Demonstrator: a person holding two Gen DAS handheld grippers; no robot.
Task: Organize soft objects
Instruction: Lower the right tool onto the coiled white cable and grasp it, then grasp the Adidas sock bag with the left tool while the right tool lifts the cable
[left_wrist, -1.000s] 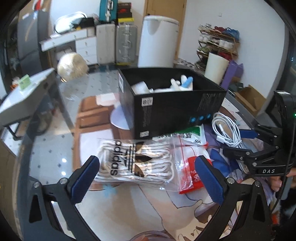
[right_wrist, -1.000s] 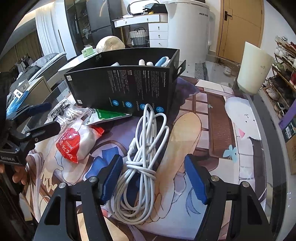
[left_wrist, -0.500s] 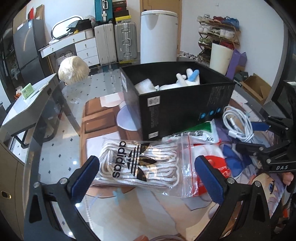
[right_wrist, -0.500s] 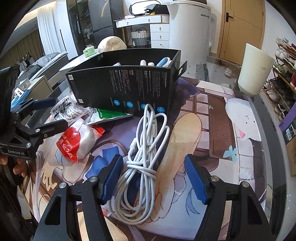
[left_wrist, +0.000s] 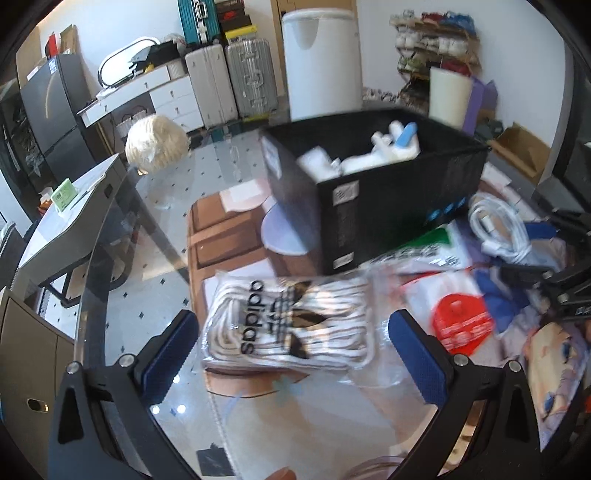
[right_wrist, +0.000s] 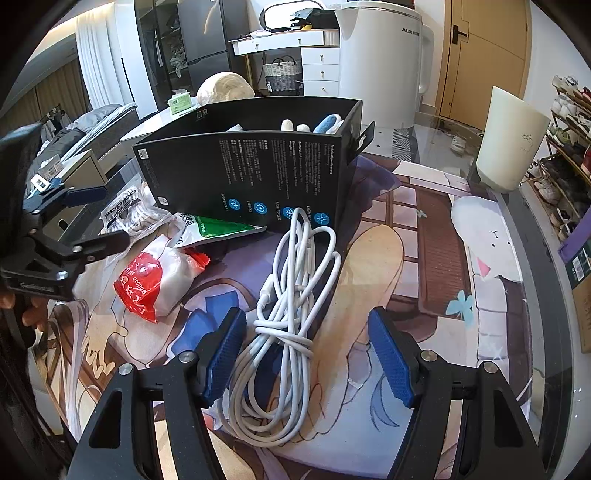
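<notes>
A clear bag of white adidas laces (left_wrist: 291, 325) lies on the glass table, between the open fingers of my left gripper (left_wrist: 295, 354), which hovers just above it. A red-and-white packet (left_wrist: 458, 325) and a green-and-white packet (left_wrist: 439, 240) lie to its right. The black box (left_wrist: 388, 206) behind holds white and blue soft items (left_wrist: 395, 144). My right gripper (right_wrist: 310, 354) is open over a coiled white cable (right_wrist: 291, 332). The box (right_wrist: 258, 173), the red packet (right_wrist: 147, 284) and the left gripper (right_wrist: 74, 221) show in the right wrist view.
A printed mat (right_wrist: 424, 258) covers the table. A cream ball-shaped object (left_wrist: 157, 142) sits at the far left edge. A white bin (right_wrist: 511, 144) and shoe rack stand off the table on the right. The glass table edge (left_wrist: 92, 295) is close on the left.
My left gripper has moved forward and down toward the adidas bag, which now lies between its fingers. My right gripper has barely moved over the cable.
</notes>
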